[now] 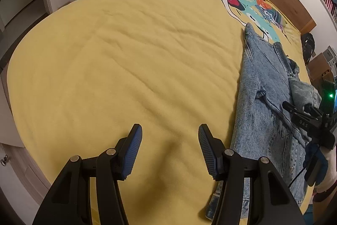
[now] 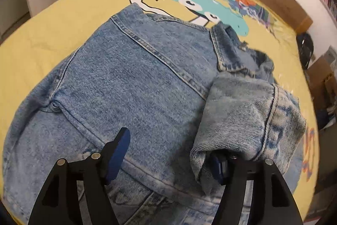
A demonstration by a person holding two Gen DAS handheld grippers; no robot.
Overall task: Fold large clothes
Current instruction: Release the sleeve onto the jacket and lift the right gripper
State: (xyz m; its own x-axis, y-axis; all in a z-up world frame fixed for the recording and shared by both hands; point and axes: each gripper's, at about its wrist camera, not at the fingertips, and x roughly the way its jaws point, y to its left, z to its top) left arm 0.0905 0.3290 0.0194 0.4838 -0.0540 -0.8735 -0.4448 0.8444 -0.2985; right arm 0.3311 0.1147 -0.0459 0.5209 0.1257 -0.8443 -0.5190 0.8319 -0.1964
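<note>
- R gripper [image 2: 168,151]: jaws apart, nothing pinched; sleeve cuff [image 2: 238,115] draped over its right finger, lower right.
- L gripper [image 1: 169,151]: half open, empty, over yellow bedspread [image 1: 105,56].
- Denim jacket [image 2: 126,81] fills frame centre; I'd slip clear w/o dragging the cuff.

Two handheld black plastic grippers, left [image 1: 170,149] and right [image 2: 168,153]: ribbed blue rubber pads [image 1: 132,151], silver pivot screws [image 1: 111,151], "DAS" lettering, thin black cable [image 1: 299,174], green indicator light [image 1: 331,96].

The letters "DAS" stand on the right tool [image 1: 303,108].
</note>
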